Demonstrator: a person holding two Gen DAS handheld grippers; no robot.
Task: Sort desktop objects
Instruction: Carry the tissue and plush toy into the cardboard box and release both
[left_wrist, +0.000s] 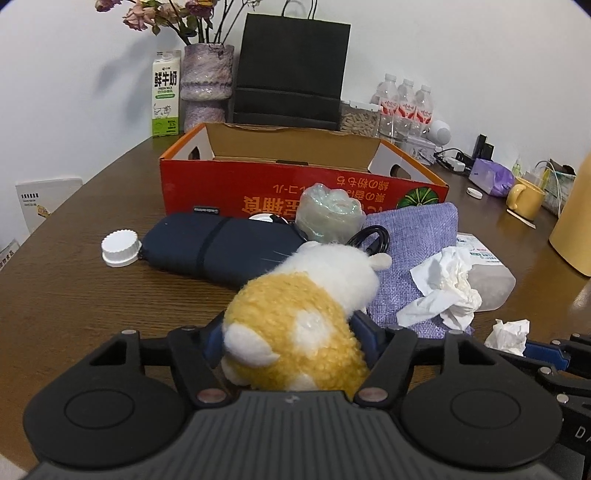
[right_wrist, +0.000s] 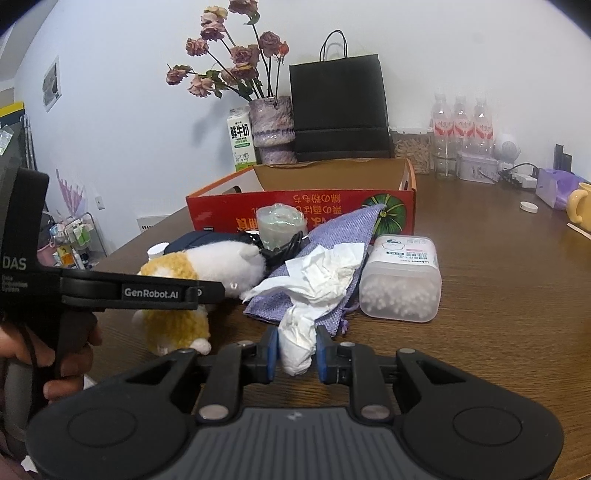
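Observation:
A yellow and white plush toy lies on the brown table, and my left gripper is shut on its rear end, blue pads pressed against both sides. In the right wrist view the same plush toy sits under the left gripper, which a hand holds. My right gripper is shut on a crumpled white tissue at the near edge of a purple cloth bag. An open red cardboard box stands behind the clutter.
Around the plush lie a navy pouch, a white cap, a bubble-wrapped item, a black cable, more tissue and a cotton-swab box. A milk carton, a vase, a black paper bag, bottles and a yellow mug stand farther back.

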